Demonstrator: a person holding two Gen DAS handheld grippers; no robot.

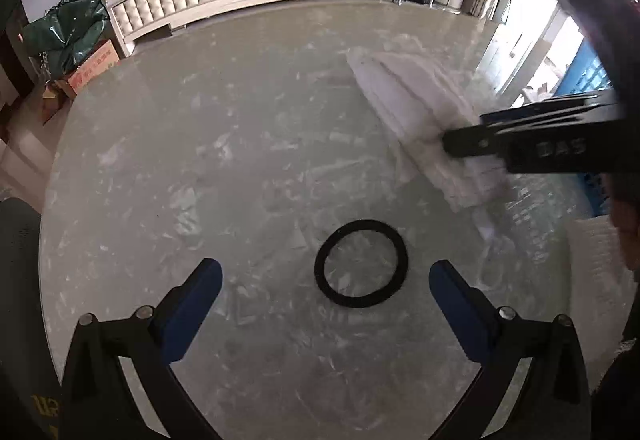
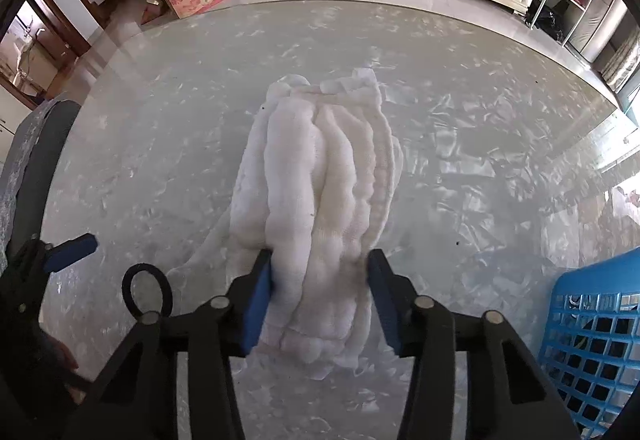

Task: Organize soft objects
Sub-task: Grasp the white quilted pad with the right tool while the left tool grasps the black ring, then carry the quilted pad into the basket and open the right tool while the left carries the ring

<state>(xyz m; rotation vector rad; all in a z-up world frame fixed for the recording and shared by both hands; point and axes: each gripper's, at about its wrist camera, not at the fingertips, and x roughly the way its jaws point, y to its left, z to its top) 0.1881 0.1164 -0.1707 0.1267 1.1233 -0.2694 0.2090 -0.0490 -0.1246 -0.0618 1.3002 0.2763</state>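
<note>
The right tool [image 2: 320, 296] has its two blue pads pressed into either side of a bunched white cloth [image 2: 320, 200], holding the near end of it while the rest trails forward, away from the tool, across the marbled bench [image 2: 480, 120]. The pleats are gathered lengthwise, so gripping across them near one end probably keeps the folds together as one bundle instead of letting them fan out. In the left wrist view the same cloth [image 1: 400, 96] sits ahead and to the right of the left tool [image 1: 326, 300], with the right tool [image 1: 472, 144] clamped across it. The left tool is spread wide and holds nothing; a black elastic ring [image 1: 360, 264] lies flat on the bench just ahead of its tips, between the two fingers. That placement suggests the ring is meant to go around the gathered cloth, though this is only a guess. A blue lattice basket [image 2: 592, 320] stands low to the right of the right tool, likely where the bundle ends up.
</note>
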